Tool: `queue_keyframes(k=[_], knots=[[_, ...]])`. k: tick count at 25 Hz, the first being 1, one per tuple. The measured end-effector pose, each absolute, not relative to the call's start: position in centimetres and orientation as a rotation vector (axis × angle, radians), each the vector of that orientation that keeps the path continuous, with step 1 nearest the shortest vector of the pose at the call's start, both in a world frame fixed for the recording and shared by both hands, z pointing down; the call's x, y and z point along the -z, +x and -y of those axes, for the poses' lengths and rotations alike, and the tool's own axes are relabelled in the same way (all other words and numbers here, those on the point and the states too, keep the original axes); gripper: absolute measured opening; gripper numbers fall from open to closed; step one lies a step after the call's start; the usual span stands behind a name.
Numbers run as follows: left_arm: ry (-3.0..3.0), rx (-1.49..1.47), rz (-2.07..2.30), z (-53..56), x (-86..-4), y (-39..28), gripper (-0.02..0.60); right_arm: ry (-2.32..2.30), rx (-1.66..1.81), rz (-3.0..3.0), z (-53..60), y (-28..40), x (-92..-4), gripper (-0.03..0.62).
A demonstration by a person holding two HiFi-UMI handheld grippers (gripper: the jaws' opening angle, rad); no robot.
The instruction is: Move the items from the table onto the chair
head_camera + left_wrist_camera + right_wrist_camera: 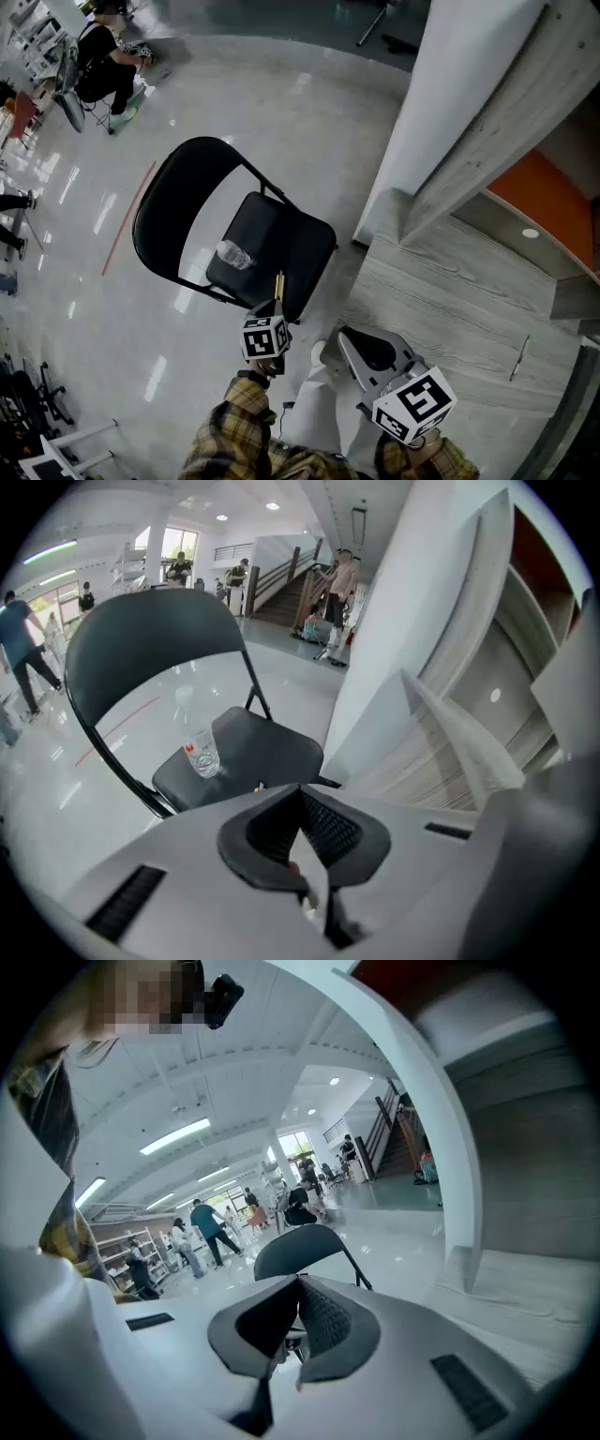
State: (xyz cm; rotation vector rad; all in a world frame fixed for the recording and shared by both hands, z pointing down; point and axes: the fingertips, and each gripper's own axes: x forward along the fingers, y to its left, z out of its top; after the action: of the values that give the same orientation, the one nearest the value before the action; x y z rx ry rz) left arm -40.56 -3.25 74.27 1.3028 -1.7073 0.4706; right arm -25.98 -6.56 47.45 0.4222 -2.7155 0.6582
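A clear plastic bottle (234,254) stands upright on the seat of a black folding chair (281,234), on the side of the seat nearest the curved backrest, with its cap on and a red-marked label round its lower body. The chair sits on a glossy pale floor (281,112) beside a white pillar (441,84), just off the corner of a grey wood-grain worktop (450,300). The left tool (302,799) hangs above the chair's front edge, angled down toward the seat, its jaws pressed together with nothing between them; it is clear of both the bottle and the seat. The right tool (299,1283) is held beside it, over the near corner of the worktop and pointing more nearly level toward the chair's backrest; its jaws are likewise closed tight and empty. Each tool carries its cube with square markers, and yellow plaid sleeves (234,422) show at the bottom of the head view. At the top left of the head view a person (108,56) in dark clothes sits on the floor side of the hall, well apart from the chair, and the right gripper view shows more people walking among shelves in the distance.
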Motion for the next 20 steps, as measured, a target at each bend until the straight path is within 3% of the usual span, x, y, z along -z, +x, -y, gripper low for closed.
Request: queue_keyframes(k=[9, 20], knots=[[1.596, -0.384, 1.814, 5.3, -57.6, -28.3, 0.005, 0.514, -0.51, 2.772, 5.7, -11.5, -39.9, 0.018], [2.096, -0.248, 1.645, 7.4, -41.9, -2.2, 0.005, 0.845, -0.396, 2.729, 5.1, 11.5, -35.2, 0.018]])
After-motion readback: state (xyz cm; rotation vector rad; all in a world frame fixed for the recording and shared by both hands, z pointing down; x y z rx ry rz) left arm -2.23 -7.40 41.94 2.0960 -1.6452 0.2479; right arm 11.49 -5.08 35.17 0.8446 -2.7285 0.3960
